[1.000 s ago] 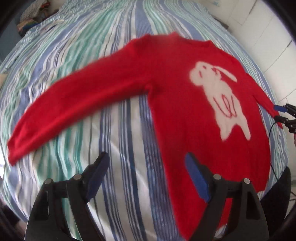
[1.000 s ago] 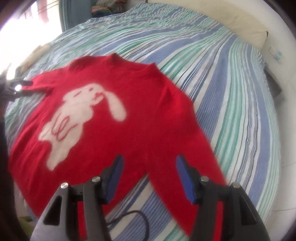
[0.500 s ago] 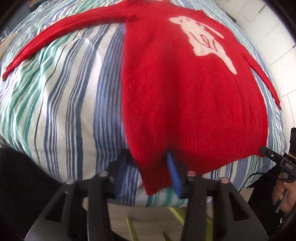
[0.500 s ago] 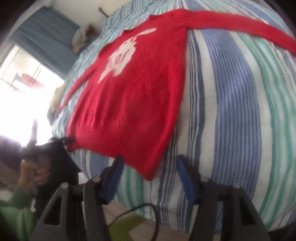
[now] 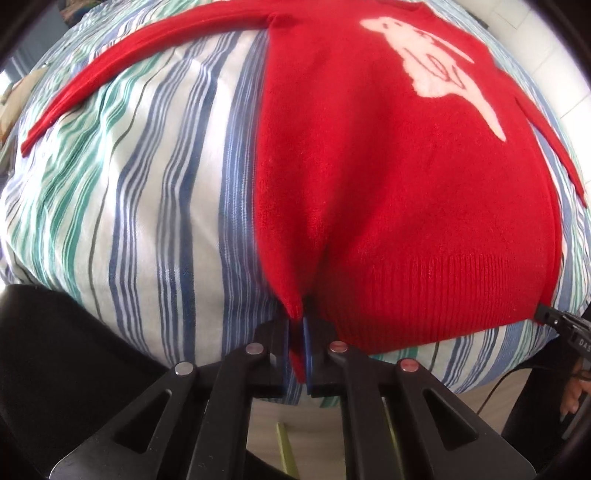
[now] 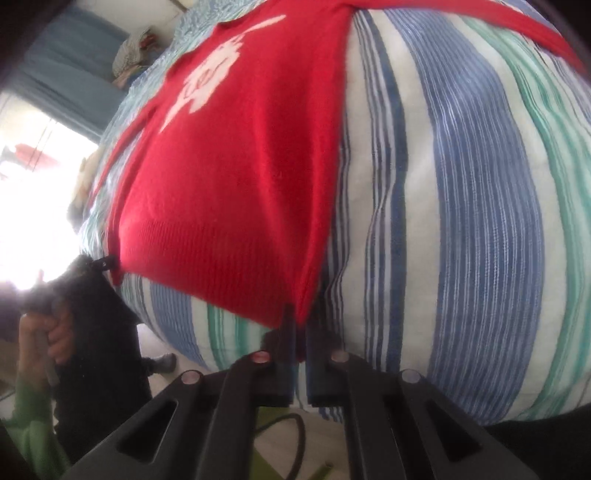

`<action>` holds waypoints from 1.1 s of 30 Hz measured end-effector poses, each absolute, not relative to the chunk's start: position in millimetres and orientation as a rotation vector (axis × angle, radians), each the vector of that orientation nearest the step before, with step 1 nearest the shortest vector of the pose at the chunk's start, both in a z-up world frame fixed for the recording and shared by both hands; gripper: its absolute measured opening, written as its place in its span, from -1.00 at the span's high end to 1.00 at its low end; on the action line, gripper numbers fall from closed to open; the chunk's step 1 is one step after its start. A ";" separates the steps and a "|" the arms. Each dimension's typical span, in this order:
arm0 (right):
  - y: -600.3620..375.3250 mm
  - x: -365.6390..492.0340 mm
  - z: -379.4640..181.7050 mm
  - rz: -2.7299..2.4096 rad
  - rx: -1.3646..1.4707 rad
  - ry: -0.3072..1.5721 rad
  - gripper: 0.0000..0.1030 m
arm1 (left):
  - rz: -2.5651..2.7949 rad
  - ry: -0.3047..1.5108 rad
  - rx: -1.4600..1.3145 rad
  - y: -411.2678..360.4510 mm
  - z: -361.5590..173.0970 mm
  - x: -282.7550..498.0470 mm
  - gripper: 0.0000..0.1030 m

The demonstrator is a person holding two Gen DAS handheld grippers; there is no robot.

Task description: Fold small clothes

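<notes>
- While the left wrist view looks steeply down over the near edge of the bed (image 5: 147,206), the left gripper (image 5: 300,343) has its jaws pinched together on the hem corner of the sweater (image 5: 388,192), red cloth squeezed between the blue pads.
- The sweater lies flat, front up, on the striped bedding, its ribbed hem along the near edge and hanging a little over it; a white rabbit figure (image 5: 432,70) shows on the chest.
- One sleeve (image 5: 129,62) stretches out straight toward the far left of the bed; the other runs down along the body's right side.
- At the right margin, the right gripper (image 5: 550,317) meets the hem's other corner, with part of a hand (image 5: 572,391) behind it.
- Seen from the right wrist, the right gripper (image 6: 300,325) is clamped tight on its own hem corner of the sweater (image 6: 240,177), which tapers into the closed jaws.
- Striped bedding (image 6: 480,203) fills the right of this view, a sleeve (image 6: 517,22) crossing its top.
- At the left, the left gripper (image 6: 107,263) grips the far hem corner, held by a hand (image 6: 44,339) in a green sleeve (image 6: 33,435).
</notes>
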State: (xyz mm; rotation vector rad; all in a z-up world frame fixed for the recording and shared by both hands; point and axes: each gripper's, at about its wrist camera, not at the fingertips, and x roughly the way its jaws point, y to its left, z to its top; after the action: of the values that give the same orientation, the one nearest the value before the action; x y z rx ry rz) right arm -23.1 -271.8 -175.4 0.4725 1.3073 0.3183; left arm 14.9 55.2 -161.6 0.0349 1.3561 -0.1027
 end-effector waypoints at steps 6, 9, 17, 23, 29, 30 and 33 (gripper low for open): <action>-261.2 -23.3 -172.0 0.302 0.448 1.295 0.86 | -0.088 1.331 0.004 62.6 -150.4 -2.2 0.02; -273.4 -32.8 -170.0 0.296 0.483 1.307 0.56 | -0.083 1.292 -0.037 84.0 -128.4 -17.0 -0.43; -323.1 -47.2 -136.5 0.158 0.465 1.247 0.26 | -0.081 1.094 -0.115 114.2 -70.3 -22.4 -0.53; -365.5 -25.1 -118.4 0.052 0.463 1.122 0.25 | -0.107 1.006 -0.139 74.1 -56.1 16.1 -0.62; -379.4 -13.4 -99.7 -0.084 0.360 0.948 -0.01 | -0.093 0.957 -0.172 68.6 -65.1 30.0 -0.68; -380.0 -15.8 -100.7 -0.113 0.356 0.918 -0.04 | -0.078 0.958 -0.172 70.3 -69.0 32.0 -0.68; -383.4 -25.7 -114.9 -0.125 0.389 0.894 -0.05 | -0.032 0.953 -0.166 79.1 -81.2 34.4 -0.68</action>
State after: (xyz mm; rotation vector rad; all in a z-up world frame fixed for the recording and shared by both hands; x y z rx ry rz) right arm -25.7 -383.4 -114.9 0.3886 0.8941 -0.1250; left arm 34.4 79.1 -81.2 -0.1665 0.9534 -0.0316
